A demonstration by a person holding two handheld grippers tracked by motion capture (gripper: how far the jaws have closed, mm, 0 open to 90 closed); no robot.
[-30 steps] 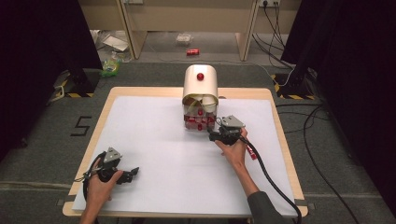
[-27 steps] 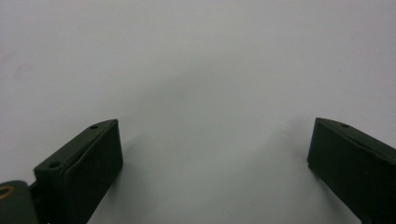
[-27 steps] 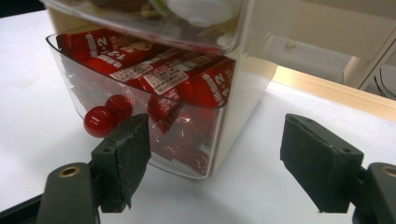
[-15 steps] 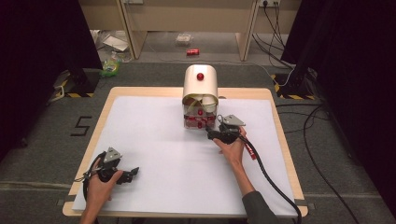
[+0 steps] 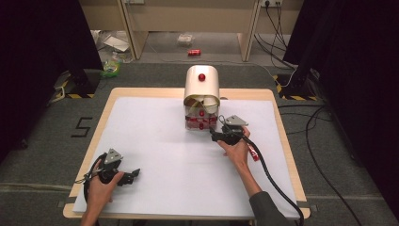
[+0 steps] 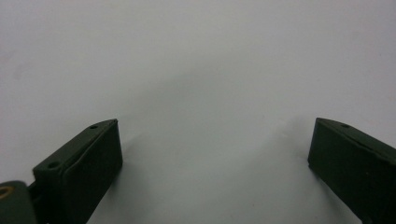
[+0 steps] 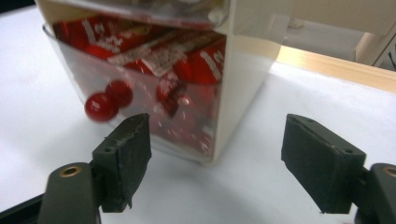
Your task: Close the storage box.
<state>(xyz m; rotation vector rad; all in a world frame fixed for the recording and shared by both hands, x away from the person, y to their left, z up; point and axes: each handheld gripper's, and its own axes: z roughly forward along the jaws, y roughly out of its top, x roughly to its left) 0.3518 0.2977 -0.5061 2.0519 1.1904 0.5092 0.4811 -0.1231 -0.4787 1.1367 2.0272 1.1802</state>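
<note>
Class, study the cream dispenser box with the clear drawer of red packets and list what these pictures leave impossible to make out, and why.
- Print on the red packets: blurred in the right gripper view, too small in the high view.
- Top of the cream dispenser box: cut off by the upper edge of the right gripper view.
- Contents behind the raised clear lid: too small in the high view.
- Small red item beside the right gripper: partly hidden by the hand and cable.

Floor [image 5: 42,117]: grey carpet, a "5" [image 5: 81,127] marked left of the desk [image 5: 282,136].
Curtains [image 5: 42,42]: black, both sides.
Back: pale wooden cabinet [image 5: 188,19], cables [image 5: 277,23], litter [image 5: 113,42].
</note>
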